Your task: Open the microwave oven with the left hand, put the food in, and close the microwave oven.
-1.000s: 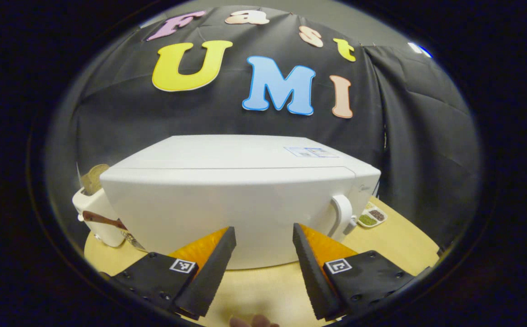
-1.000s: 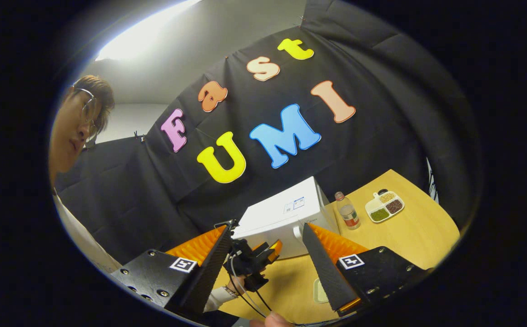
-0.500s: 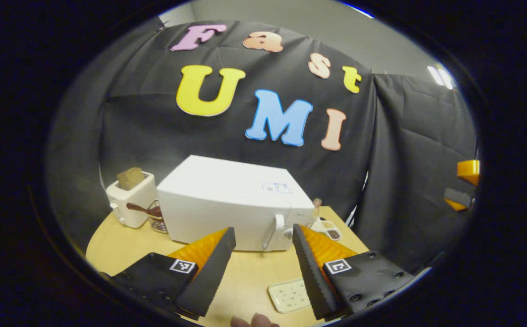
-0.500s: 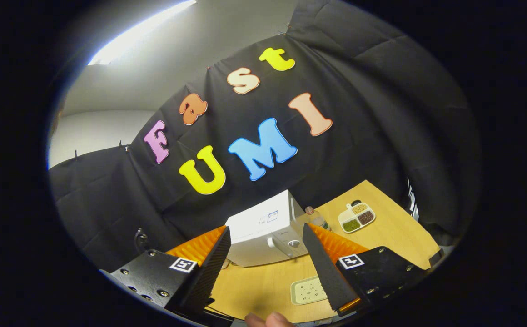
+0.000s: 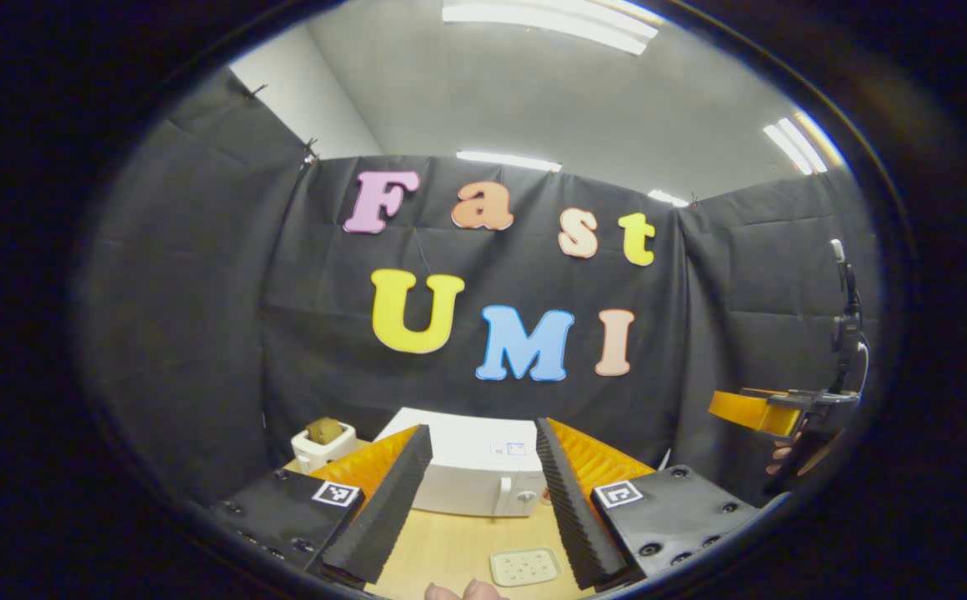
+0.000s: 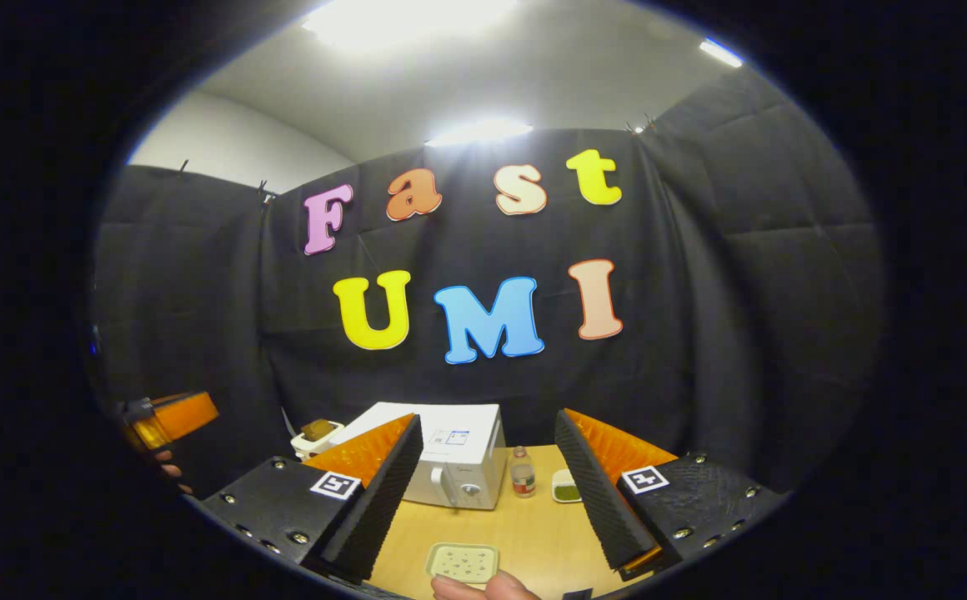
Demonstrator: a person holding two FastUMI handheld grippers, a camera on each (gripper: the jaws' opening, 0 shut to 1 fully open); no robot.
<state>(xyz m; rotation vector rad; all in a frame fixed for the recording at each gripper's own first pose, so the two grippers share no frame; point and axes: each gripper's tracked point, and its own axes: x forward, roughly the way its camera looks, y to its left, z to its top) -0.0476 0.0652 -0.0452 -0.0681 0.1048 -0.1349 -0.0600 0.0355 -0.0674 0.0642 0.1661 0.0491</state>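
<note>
The white microwave (image 5: 467, 483) stands at the back of the wooden table with its door shut and its handle (image 5: 503, 497) on the right side. It also sits far off in the right gripper view, the microwave (image 6: 457, 454). A pale rectangular plate (image 5: 523, 567) with small bits of food lies near the front edge, the same plate (image 6: 462, 562) in the right gripper view. My left gripper (image 5: 481, 429) is open, held well back from the table. My right gripper (image 6: 488, 418) is open too, with nothing between its fingers. Both hang apart from the microwave and the plate.
A white toaster (image 5: 323, 442) with bread in it stands left of the microwave. A small bottle (image 6: 521, 479) and a divided dish (image 6: 565, 485) sit to its right. The right gripper (image 5: 754, 411), held by a hand, is at the far right of the left gripper view.
Both grippers have drawn back from the microwave and levelled out, so it looks much smaller now. Its door stays shut. Both grippers remain open.
</note>
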